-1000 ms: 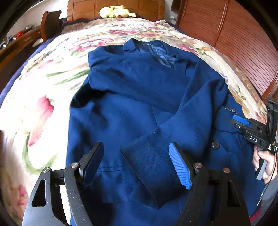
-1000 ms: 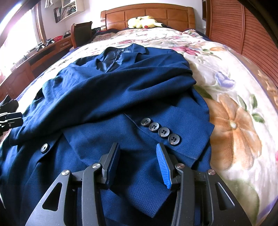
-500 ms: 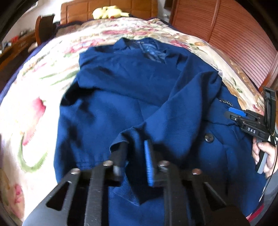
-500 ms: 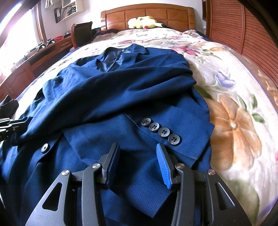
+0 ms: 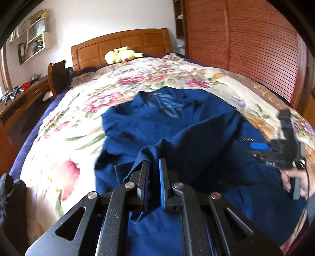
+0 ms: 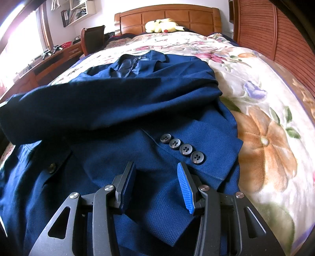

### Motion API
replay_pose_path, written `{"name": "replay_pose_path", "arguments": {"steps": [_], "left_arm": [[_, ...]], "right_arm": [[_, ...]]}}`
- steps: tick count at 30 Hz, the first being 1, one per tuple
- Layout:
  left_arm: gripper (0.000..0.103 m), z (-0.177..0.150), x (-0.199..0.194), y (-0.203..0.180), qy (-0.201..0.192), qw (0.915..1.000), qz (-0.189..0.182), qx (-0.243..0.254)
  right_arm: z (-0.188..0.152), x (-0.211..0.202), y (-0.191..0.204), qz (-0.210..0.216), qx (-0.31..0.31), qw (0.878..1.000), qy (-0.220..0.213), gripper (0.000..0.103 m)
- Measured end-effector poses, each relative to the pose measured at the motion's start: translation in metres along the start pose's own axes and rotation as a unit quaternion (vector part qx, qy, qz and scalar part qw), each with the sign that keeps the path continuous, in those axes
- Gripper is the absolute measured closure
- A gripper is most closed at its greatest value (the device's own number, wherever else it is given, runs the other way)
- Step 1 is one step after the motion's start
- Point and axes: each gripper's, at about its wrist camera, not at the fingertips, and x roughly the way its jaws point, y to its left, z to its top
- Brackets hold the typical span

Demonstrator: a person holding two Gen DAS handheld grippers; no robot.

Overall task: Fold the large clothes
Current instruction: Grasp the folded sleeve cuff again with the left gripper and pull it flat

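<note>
Navy wool fills most of what we see: the blazer [image 6: 137,110] lies front-up on the floral bedspread [image 6: 265,122], collar toward the wooden headboard [image 6: 167,17]. From the left wrist view, motion blur smears the jacket's right edge and the right gripper [image 5: 261,146], so we cannot read its lettering, and only part of the hand [image 5: 295,183] holding it shows. The blazer's hem is cut off beneath both tools. Our left gripper [image 5: 154,167] is pinched nearly closed on the sleeve cuff [image 5: 145,155]. A second ago those jaws stood wide around the flat cuff; now the sleeve hangs raised off the jacket. Our right gripper's jaws rest half open over the other cuff, beside its four buttons [image 6: 182,148], gripping nothing, unchanged.
</note>
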Motion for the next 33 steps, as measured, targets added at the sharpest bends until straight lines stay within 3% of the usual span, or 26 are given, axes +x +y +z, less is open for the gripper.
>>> {"name": "replay_pose_path", "arguments": {"steps": [7, 19, 29, 33], "left_arm": [[0.093, -0.047, -0.022, -0.028, -0.001, 0.9993, -0.035, -0.012], [0.093, -0.081, -0.046, -0.055, 0.0, 0.997, -0.075, -0.021], [0.093, -0.092, -0.065, -0.047, 0.0, 0.998, -0.051, -0.036], [0.079, -0.099, -0.076, -0.038, -0.006, 0.9982, -0.044, -0.04]], "right_arm": [[-0.001, -0.008, -0.005, 0.006, 0.01, 1.0, -0.011, 0.058], [-0.023, -0.071, 0.004, -0.019, 0.0, 0.997, -0.079, 0.058], [-0.055, -0.095, 0.042, -0.005, -0.042, 0.993, -0.106, 0.058], [-0.062, -0.101, 0.05, 0.006, -0.051, 0.993, -0.102, 0.058]]}}
